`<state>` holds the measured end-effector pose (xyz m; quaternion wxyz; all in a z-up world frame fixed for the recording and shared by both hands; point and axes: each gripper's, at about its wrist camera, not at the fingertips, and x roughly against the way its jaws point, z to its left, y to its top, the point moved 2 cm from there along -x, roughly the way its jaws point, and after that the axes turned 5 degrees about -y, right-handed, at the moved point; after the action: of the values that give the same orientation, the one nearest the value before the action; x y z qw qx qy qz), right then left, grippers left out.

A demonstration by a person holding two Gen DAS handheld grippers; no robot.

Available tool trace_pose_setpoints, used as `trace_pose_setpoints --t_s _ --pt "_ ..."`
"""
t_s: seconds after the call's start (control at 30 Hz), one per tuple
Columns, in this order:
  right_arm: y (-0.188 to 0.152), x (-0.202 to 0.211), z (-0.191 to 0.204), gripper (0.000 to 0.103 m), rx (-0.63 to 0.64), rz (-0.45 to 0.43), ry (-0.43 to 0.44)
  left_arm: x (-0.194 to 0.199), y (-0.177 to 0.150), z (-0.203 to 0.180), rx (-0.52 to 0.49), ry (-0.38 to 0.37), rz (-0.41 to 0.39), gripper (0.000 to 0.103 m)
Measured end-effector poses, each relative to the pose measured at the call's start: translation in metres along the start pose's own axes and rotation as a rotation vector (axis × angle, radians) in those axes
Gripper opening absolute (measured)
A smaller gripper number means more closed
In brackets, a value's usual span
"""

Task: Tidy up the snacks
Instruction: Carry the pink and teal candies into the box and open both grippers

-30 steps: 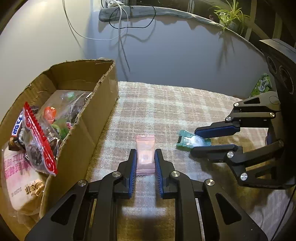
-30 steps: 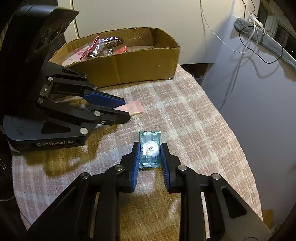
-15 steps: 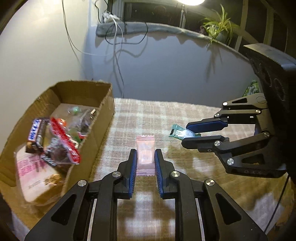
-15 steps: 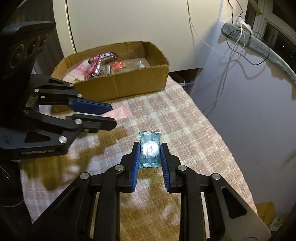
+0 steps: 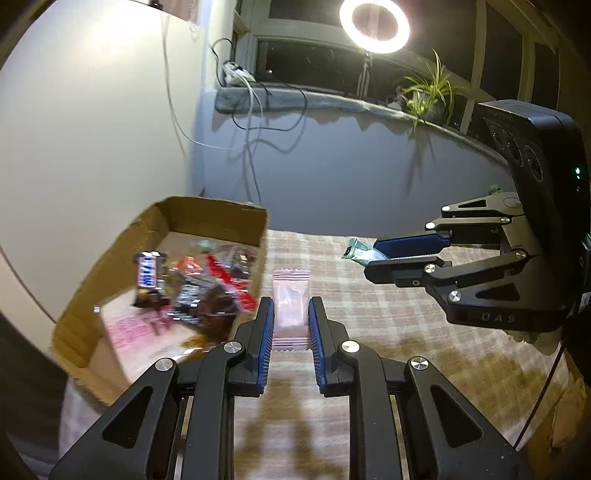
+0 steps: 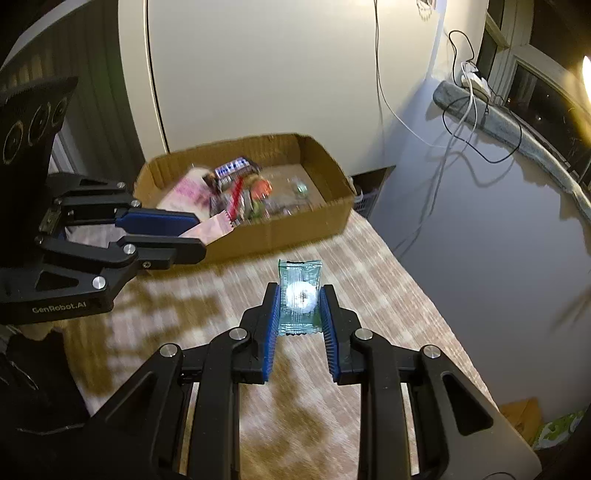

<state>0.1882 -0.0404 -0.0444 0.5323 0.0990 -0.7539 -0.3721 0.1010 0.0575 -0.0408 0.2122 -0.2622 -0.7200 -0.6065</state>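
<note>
My left gripper (image 5: 290, 308) is shut on a pink candy packet (image 5: 290, 299) and holds it above the checked tablecloth, just right of the cardboard box (image 5: 122, 243). My right gripper (image 6: 300, 297) is shut on a green candy packet (image 6: 300, 291) with a white sweet inside, raised over the cloth in front of the box (image 6: 295, 225). The box holds several snack packs. Each gripper shows in the other's view: the right one (image 5: 373, 260) with the green packet (image 5: 356, 253), the left one (image 6: 201, 236) with the pink packet (image 6: 210, 229) near the box's front wall.
The table with its checked cloth (image 5: 388, 317) ends at the right (image 6: 461, 354) beside a grey wall. A ring light (image 5: 374, 26), a plant (image 5: 424, 92) and cables (image 5: 251, 103) stand on the window sill behind.
Both grippers have risen off the cloth with their packets. The left one has moved toward the box; the box now looks lower and farther in both views.
</note>
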Motion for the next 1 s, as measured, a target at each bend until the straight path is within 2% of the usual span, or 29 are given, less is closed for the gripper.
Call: trace_pose_setpoints --t_s 0.5,1.0 --pt "0.065 -0.020 0.032 0.023 -0.020 -0.029 -0.019 0.033 -0.001 0.064 0.045 0.027 -0.053 0.018" --pt "0.093 -0.062 0.033 0.023 -0.043 0.002 -0.016 0.028 0.003 0.102 0.083 0.052 -0.049 0.018"
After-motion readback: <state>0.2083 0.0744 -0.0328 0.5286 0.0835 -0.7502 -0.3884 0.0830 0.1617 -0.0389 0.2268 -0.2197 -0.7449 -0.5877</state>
